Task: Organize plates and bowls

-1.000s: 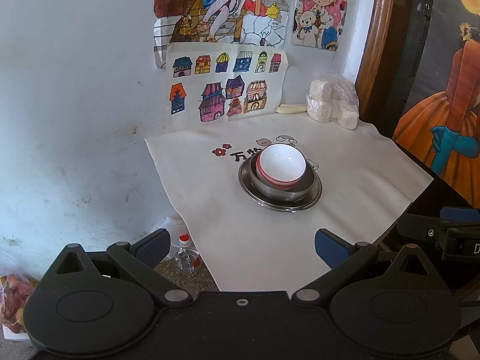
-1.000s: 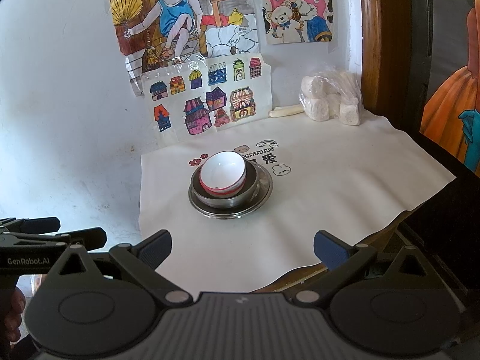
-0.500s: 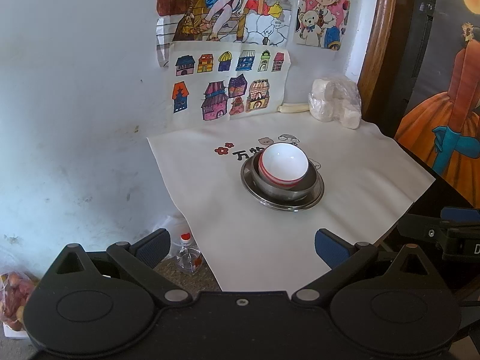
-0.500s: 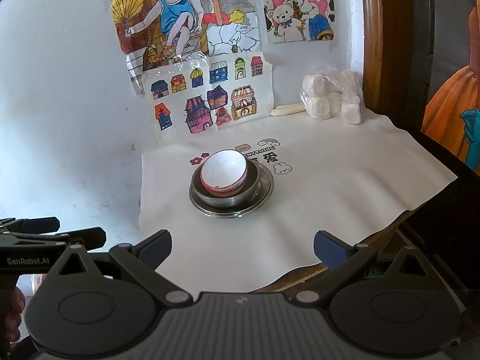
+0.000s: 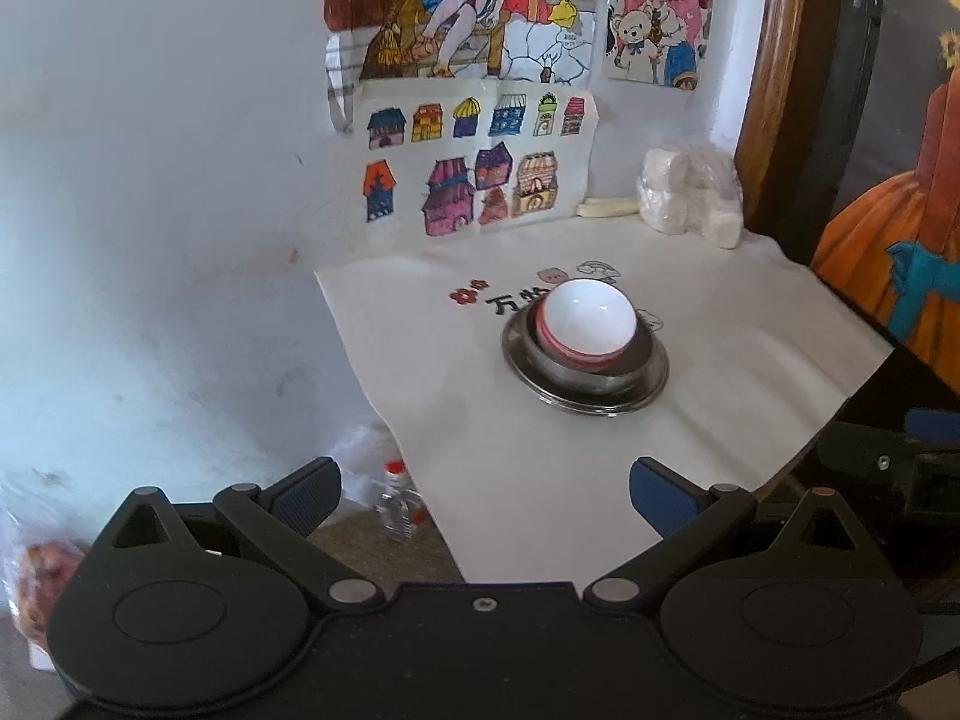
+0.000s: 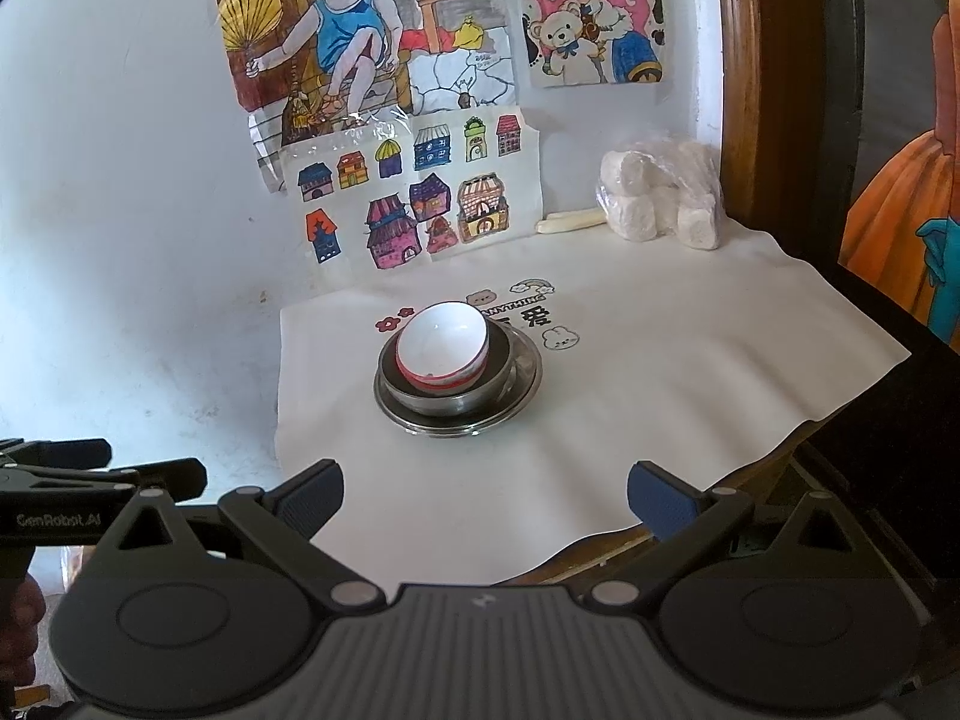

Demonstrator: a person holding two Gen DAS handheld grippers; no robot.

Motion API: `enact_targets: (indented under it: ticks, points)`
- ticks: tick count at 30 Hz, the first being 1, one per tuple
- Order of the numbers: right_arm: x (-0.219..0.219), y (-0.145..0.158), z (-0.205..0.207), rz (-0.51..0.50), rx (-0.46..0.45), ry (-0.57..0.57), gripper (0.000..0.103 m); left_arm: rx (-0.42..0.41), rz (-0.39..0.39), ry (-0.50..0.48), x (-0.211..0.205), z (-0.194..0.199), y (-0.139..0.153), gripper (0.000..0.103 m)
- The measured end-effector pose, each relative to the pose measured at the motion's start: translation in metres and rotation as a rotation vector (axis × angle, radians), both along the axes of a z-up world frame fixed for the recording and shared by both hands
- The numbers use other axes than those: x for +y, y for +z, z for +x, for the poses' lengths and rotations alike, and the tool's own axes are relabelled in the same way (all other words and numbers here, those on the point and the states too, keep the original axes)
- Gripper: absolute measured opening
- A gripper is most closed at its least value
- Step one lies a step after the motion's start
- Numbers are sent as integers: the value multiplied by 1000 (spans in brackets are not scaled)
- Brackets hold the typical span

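The white cloth (image 6: 660, 372) on the surface carries the printed word "ANYTHING" above black Chinese characters, one readable as "爱" and another as "万", and the left device body (image 6: 54, 519) is marked "GenRobot.AI" in the right wrist view.

bowls: two are counted, a white bowl (image 5: 587, 320) nested in a steel bowl (image 5: 585, 367) | plates: one steel plate (image 5: 651, 384) is counted | cloths: one cloth (image 5: 750, 360) | bottles: one bottle (image 5: 399, 501) | wall drawings: three are seen | wrapped bundles: one bundle (image 5: 690, 195) | grippers: two are counted
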State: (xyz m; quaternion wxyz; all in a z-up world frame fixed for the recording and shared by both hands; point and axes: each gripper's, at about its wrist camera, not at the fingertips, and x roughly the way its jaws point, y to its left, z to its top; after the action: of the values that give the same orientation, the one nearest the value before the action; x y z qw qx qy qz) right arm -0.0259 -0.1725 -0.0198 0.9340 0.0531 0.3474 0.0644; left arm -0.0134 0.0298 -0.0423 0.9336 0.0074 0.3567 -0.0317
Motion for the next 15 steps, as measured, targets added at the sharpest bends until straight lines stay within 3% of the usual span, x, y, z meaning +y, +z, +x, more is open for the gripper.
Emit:
enact_targets:
  ticks: [15]
  points:
    - [-3, -1, 1, -1, 1, 1, 103, -21, -35, -60, -3, -2, 2, 100]
